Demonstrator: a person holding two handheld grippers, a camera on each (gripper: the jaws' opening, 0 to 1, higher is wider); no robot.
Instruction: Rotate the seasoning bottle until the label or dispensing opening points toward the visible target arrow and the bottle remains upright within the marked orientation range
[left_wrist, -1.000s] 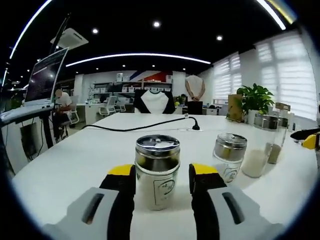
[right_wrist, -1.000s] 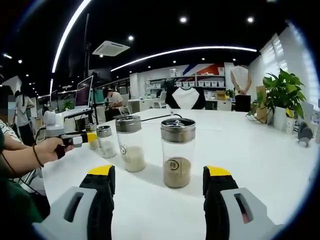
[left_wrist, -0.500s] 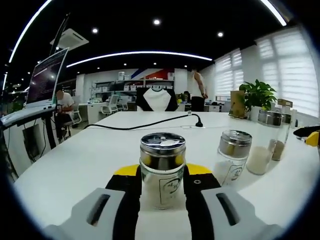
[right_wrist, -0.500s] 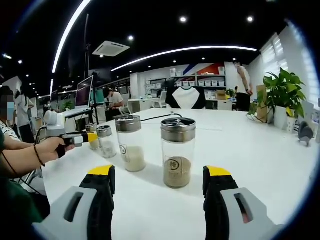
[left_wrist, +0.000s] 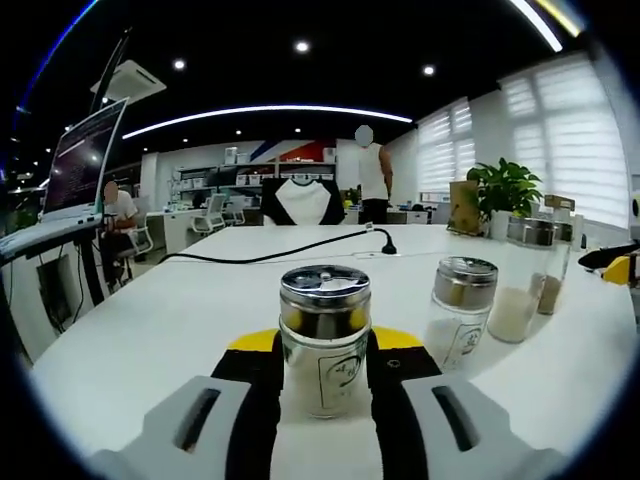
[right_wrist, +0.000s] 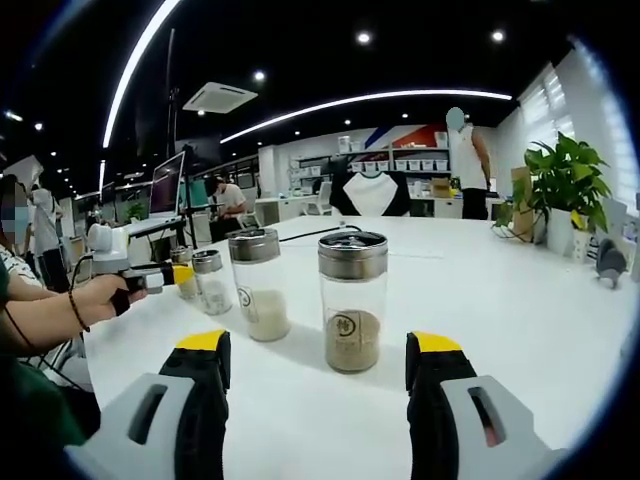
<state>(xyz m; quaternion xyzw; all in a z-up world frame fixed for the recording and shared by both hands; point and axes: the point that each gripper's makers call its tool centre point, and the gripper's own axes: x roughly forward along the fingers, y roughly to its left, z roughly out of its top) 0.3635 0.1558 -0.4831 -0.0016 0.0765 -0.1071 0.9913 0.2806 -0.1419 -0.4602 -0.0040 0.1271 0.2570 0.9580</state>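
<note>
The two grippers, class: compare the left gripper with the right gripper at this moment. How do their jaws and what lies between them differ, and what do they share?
The left gripper has its jaws shut on a short seasoning bottle; the right gripper has its jaws wide open. The left gripper touches its bottle, while the right gripper stands apart from the tall seasoning bottle ahead of it. Both have black jaws with yellow tips and sit low over the white table.

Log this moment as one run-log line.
left gripper: shut on steel-capped glass seasoning bottle | bottle: upright on white table | right gripper: open, short of brown-powder bottle
</note>
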